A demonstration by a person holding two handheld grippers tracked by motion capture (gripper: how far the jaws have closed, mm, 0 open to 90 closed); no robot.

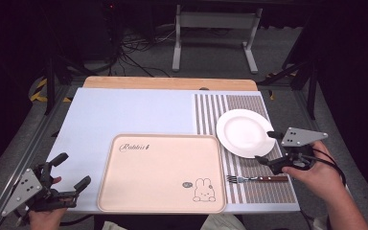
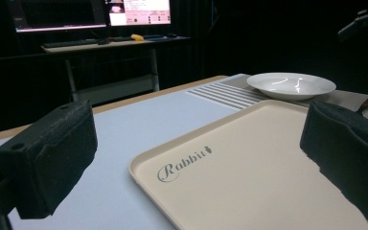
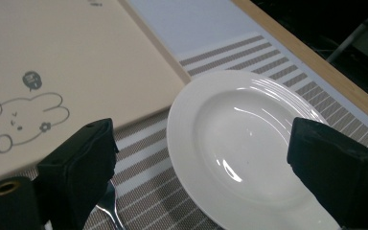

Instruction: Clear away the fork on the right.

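Observation:
A white plate (image 1: 244, 132) rests on the striped placemat (image 1: 263, 189) at the right of the table. My right gripper (image 1: 268, 146) hangs open just off the plate's right rim, nothing between its jaws; in the right gripper view the plate (image 3: 239, 143) lies between the two black jaws. A fork (image 1: 256, 179) with a dark handle lies on the placemat below the plate, its tines (image 3: 108, 206) showing by one jaw. A beige rabbit tray (image 1: 163, 172) sits at the front centre. My left gripper (image 1: 71, 171) stands open left of the tray (image 2: 249, 163).
A light blue mat (image 1: 124, 112) covers the table, with a wooden edge (image 1: 170, 83) at the far side. A metal stand (image 1: 215, 33) and cables are on the floor beyond. A desk with monitors (image 2: 91, 12) stands in the dark background.

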